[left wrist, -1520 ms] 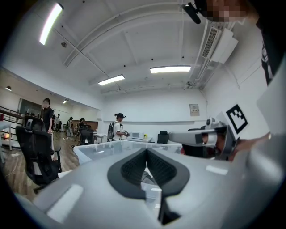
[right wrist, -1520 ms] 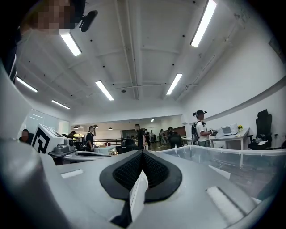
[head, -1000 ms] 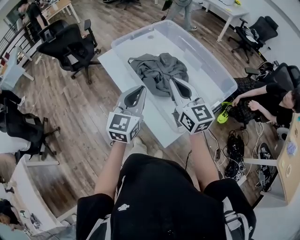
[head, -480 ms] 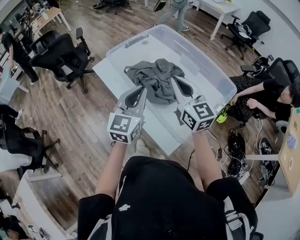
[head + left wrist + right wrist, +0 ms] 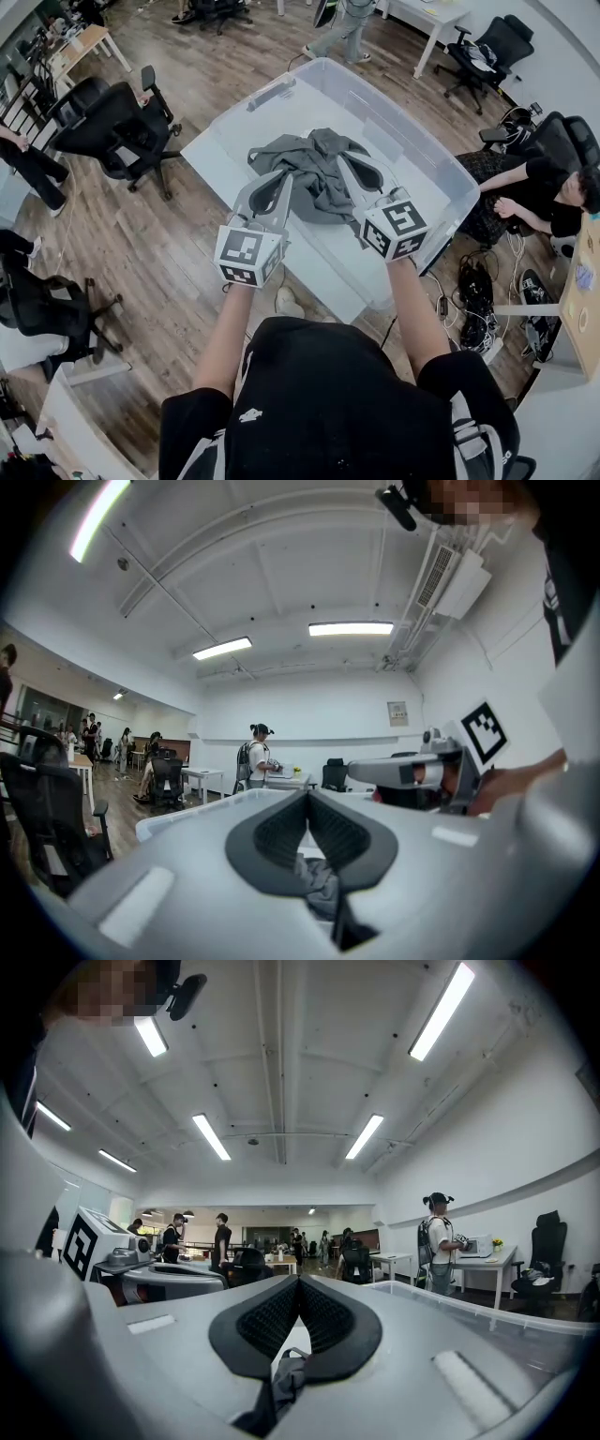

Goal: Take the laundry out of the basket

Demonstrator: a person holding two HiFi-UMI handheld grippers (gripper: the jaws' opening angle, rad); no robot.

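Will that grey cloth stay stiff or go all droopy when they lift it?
Probably droopy: the grey garment lies crumpled in folds in the clear bin, so it's soft cloth. It'd likely sag between the left gripper and right gripper, which each pinch a bit. Probably light too, being thin fabric.

Hidden behind left tongs [image 5: 281, 180], right tongs [image 5: 343, 161]: grey garment [image 5: 314, 169] near edge; seated person [image 5: 551, 186] cropped

The basket [image 5: 427, 155] is open on top, so the way in from above is free, while its clear walls bar any sideways reach. Inside, the laundry [image 5: 314, 173] fills the near middle, leaving bare floor at the far end and along the right wall. A bare strip of table [image 5: 217, 157] runs beside its left wall. A seated person [image 5: 553, 187] is near on the right, and an office chair [image 5: 112, 131] stands well apart on the left.
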